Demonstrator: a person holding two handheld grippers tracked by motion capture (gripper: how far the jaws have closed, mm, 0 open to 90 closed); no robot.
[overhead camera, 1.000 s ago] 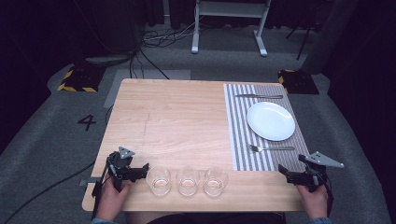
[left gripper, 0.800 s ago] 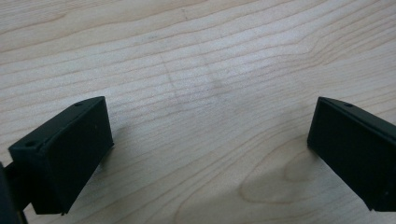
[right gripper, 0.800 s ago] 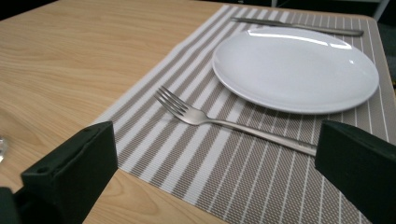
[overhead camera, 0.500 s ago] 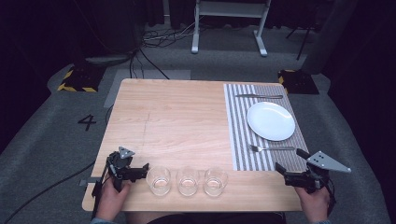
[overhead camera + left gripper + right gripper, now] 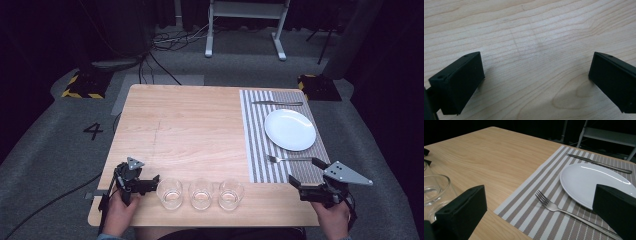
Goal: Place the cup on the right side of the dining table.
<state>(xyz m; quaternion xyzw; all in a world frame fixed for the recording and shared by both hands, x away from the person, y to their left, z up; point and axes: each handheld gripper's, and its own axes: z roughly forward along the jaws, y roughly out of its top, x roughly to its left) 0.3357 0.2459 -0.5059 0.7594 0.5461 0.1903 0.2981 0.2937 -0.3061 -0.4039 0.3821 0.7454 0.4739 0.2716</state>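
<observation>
Wooden table — left gripper low beside glasses, right gripper raised; both jaws apart.

Three clear glasses are standing in a row on the surface. One striped placemat is lying there, carrying one white plate, one fork and what is probably one knife, too thin to be sure. Two hand-held grippers, left and right, are resting near the front edge.
</observation>
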